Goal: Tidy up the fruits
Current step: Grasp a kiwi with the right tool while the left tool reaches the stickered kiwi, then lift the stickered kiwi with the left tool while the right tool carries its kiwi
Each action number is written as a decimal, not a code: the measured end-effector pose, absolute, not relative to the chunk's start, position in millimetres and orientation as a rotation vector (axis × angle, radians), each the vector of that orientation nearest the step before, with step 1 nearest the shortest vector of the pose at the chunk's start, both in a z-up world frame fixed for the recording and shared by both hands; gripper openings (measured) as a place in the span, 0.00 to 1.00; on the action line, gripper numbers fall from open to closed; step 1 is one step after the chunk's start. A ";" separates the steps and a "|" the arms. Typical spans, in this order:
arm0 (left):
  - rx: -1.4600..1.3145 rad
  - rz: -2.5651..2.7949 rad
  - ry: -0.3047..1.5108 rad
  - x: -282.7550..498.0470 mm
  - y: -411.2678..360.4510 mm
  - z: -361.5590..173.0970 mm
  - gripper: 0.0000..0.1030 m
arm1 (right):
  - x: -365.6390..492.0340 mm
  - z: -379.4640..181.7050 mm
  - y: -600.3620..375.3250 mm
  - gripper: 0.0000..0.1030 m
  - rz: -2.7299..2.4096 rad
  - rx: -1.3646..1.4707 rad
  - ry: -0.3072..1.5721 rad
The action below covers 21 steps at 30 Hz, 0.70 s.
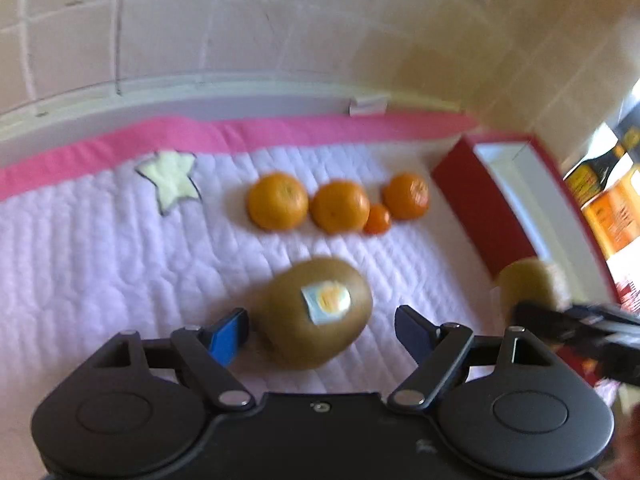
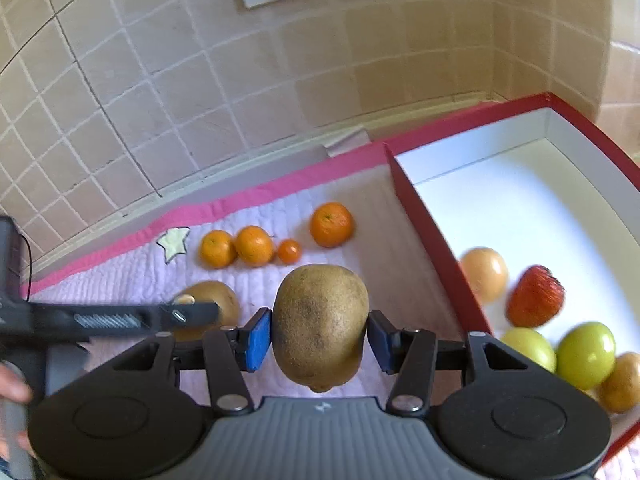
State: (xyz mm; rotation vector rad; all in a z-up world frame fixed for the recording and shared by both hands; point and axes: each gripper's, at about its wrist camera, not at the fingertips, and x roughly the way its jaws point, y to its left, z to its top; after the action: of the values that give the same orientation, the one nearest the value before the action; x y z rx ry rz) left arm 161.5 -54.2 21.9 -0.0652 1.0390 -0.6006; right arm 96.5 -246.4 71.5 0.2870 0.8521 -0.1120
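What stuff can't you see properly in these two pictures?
- Left view: the stickered kiwi has a blurred label, unreadable.
- Left view: the red box is cut by the right edge; its contents are hidden.
- Right view: the brown fruit in the box is partly cut off.
- Right view: the left gripper covers part of the stickered kiwi.

Left tongs (image 1: 320, 330) spread, right tongs (image 2: 318, 338) clamped (tilted down)

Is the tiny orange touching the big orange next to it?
Touching. In the left wrist view the tiny orange sits right against the big orange on its left, with no mat showing between them.
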 end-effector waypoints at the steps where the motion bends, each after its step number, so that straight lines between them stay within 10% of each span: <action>1: -0.028 -0.588 1.011 157.8 -60.0 18.5 0.85 | 94.9 73.6 -247.4 0.52 -0.115 0.286 0.850; 21: -0.031 -0.553 0.647 114.4 -92.0 105.0 0.76 | 70.1 151.4 -288.6 0.52 -0.058 0.291 0.689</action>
State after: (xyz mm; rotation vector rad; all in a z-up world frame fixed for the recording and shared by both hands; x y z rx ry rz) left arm 114.4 -92.0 105.0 -0.0312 0.6466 -0.5527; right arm 70.1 -288.6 151.4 0.2909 0.6891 -0.0579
